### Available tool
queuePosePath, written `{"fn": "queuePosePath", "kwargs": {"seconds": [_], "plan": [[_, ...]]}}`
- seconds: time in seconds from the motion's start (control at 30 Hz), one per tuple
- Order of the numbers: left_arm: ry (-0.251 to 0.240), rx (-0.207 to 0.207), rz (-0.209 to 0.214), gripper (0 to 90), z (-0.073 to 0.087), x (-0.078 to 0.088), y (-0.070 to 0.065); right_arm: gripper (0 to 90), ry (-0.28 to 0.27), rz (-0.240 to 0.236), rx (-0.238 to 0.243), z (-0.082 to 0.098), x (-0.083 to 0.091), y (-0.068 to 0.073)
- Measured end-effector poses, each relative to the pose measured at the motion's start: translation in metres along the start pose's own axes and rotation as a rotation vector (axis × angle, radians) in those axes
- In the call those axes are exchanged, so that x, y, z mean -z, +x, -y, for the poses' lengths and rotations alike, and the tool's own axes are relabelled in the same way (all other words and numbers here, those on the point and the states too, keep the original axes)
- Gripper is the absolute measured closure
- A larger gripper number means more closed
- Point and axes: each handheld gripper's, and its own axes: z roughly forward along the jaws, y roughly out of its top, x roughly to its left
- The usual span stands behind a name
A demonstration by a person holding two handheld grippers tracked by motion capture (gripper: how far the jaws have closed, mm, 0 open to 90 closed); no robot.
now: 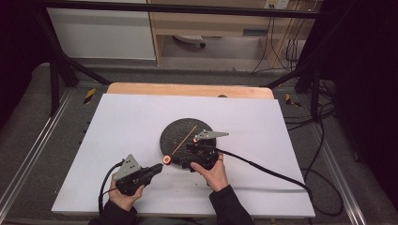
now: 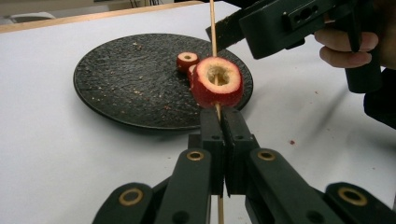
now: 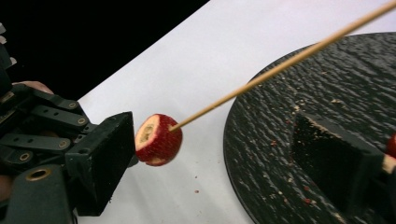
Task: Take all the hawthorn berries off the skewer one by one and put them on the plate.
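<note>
In the high view, the left claw point(image 1: 157, 168) pinched a thin wooden skewer point(image 1: 184, 139) just outside the near rim of the round black textured plate point(image 1: 180, 129) on the white worktop point(image 1: 126, 126); the right claw point(image 1: 197, 149) hovered over that plate.

In the left gripper view, a cored red fruit slice point(image 2: 217, 82) sat threaded just beyond the shut jaws, with another small red slice point(image 2: 187, 60) on the plate.

In the right gripper view, the right claw's jaws stood apart, gripping nothing.

Left tongs point(image 2: 223, 122) clamped shut, right tongs point(image 1: 199, 151) parted
</note>
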Motion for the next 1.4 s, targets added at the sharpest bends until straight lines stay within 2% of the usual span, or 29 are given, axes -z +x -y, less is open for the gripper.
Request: {"fn": "queuePosePath", "kwargs": {"seconds": [0.23,0.9,1.13,1.4], "plan": [[-0.001,-0.002,-0.002,88.3,-0.0006,-0.0026,-0.0019,26.7,-0.014,-0.027,-0.01,0.0024,-0.004,0.0018],[-0.005,-0.015,0.004,88.2,-0.0005,-0.0069,-0.0071,60.5,0.043,-0.156,-0.076,0.0091,-0.0099,0.0023],[-0.008,-0.014,0.004,88.3,-0.0005,-0.0061,-0.0072,62.2,0.053,-0.172,-0.089,0.009,-0.0105,0.0012],[-0.021,-0.015,0.01,88.3,-0.0012,-0.0018,-0.0069,62.6,0.033,-0.153,-0.077,0.0005,-0.0032,-0.0001]]}}
